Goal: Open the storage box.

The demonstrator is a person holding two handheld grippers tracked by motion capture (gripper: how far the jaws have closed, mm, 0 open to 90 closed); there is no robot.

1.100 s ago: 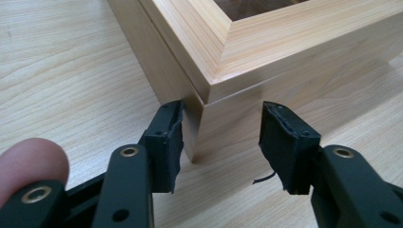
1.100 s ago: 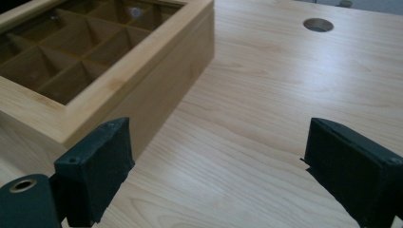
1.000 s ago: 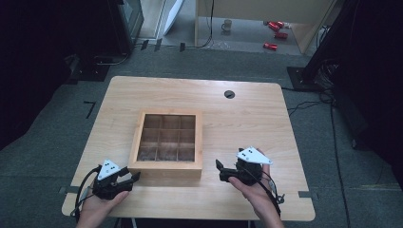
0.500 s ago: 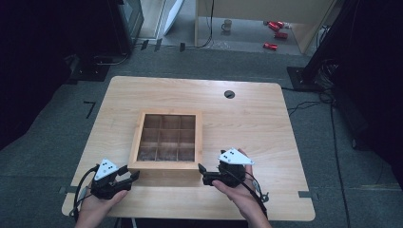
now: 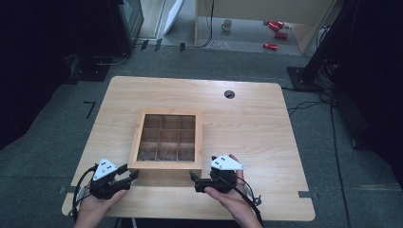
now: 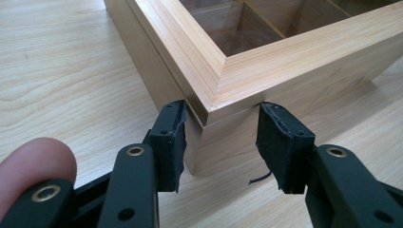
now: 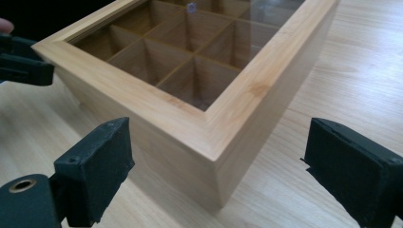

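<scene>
So the thing here is a square light-wood box with a glass-paned lid over a three-by-three grid of compartments point(image 5: 166, 140), sitting a bit left of centre in the high view on the pale wooden surface point(image 5: 247, 123). The compartments look empty as far as I can tell.

The left tool point(image 5: 129, 175) is at the lower left of the high view, right at the box's near-left corner. In the left gripper view its jaws straddle that corner at the seam under the lid; the pads point(image 6: 177, 137) are at the wood or very nearly, so call it spread around the corner, not clearly pinching yet.

The right tool point(image 5: 194, 177) sits at the lower middle of the high view, by the near-right corner. In the right gripper view its jaws are wide apart, with the corner between them and a clear gap on both sides.

Handling-wise, my guess: rigid box, moderate weight, and that smooth finished wood could slip under rubber pads. The glass is the fragile bit, so I'd keep pads on the wooden frame. The seam below the lid looks like the place to grab if the idea is opening it; for lifting, I'd squeeze the lower walls at both corners instead.
</scene>
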